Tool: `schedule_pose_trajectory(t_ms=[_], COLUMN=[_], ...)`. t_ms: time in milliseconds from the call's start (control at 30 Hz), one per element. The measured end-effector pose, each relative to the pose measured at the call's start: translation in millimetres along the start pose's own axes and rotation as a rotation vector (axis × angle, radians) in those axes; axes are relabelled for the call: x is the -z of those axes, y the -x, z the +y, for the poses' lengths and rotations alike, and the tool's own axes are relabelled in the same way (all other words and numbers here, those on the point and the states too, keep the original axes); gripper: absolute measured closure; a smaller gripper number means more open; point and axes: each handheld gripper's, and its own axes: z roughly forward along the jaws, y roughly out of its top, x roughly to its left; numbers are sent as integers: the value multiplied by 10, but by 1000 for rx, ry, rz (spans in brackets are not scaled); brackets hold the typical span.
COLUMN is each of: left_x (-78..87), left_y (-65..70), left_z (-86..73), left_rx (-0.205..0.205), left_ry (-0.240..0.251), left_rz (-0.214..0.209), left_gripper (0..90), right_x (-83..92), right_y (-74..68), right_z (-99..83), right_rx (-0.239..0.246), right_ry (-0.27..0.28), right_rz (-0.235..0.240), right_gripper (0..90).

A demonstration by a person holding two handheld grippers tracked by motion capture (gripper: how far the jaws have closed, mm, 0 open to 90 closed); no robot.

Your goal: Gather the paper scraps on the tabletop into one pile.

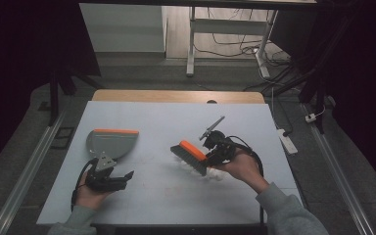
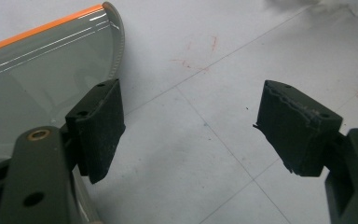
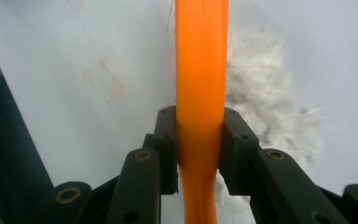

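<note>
Clamping orange brush [image 1: 191,155], right gripper [image 1: 217,150]; left gripper [image 1: 111,177] wide, dustpan [image 1: 111,142] just beside.

**Hidden, cropped and unclear**

In the right gripper view the brush's orange handle [image 3: 201,70] runs off the top and bottom edges, so its bristles and far end are out of frame there. It also covers part of the white fluffy pile [image 3: 270,93], whose edges are blurred.

In the left gripper view the grey dustpan [image 2: 37,74] is cut by the left edge, and one black pad hides its lower part.

From the high view the right gripper [image 1: 219,147] is too small and dark to read clearly. The person's forearms leave the bottom edge.
</note>
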Motion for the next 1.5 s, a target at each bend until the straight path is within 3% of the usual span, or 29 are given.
schedule_pose_trajectory(t_ms=[333,533,700,1000,1500], left_x=[5,4,4,9,9], left_y=[-2,-5,-2,3,38], left_z=[-3,-4,-1,1,29], left_rx=[1,1,-2,-1,-17], left_ry=[2,0,1,4,13], left_rz=[0,0,1,0,0], left_gripper=[241,241,241,241,240], right_x=[311,451,547,495,391], right_y=[92,199,295,413,445], right_z=[-104,-273,-438,-799,-1592], right_rx=[-47,-92,-136,-212,-279], right_ry=[114,208,233,272,361], right_rz=[-31,-52,-79,-129,-199], right_gripper=[708,708,708,708,708])
